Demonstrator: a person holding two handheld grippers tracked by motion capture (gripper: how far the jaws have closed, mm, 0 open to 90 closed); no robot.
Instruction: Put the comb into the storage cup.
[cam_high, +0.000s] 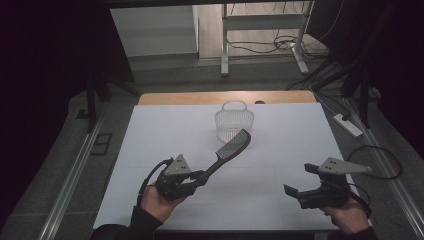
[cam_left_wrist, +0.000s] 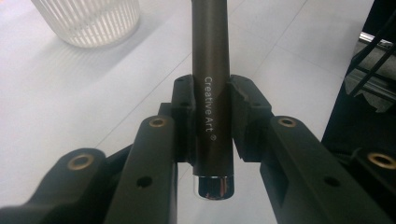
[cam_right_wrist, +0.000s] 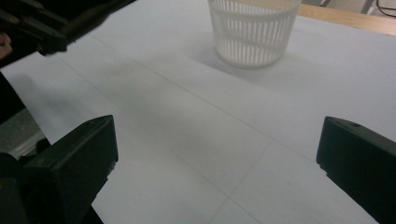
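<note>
Left tool (cam_high: 200, 176) is clamped on the handle end of a dark comb (cam_high: 231, 147), jaws closed snug on the shaft near its chrome cap (cam_left_wrist: 214, 185); the comb is off the worktop (cam_high: 280, 200) and angles toward 1 o'clock, its toothed end close to the white basket (cam_high: 234, 120), which sits at 12 o'clock near the far edge. Right tool (cam_high: 295, 186) hangs at about 4 o'clock, jaws wide apart, nothing between them. Likely step: carry the comb to the basket and drop it in. Judgement: lead with the toothed end, bring it over the rim before tilting down, and avoid nudging the light basket, which could slide or tip. The grip sits at the very end, so the long comb may pivot; move slowly and release only once the tip is well inside.
</note>
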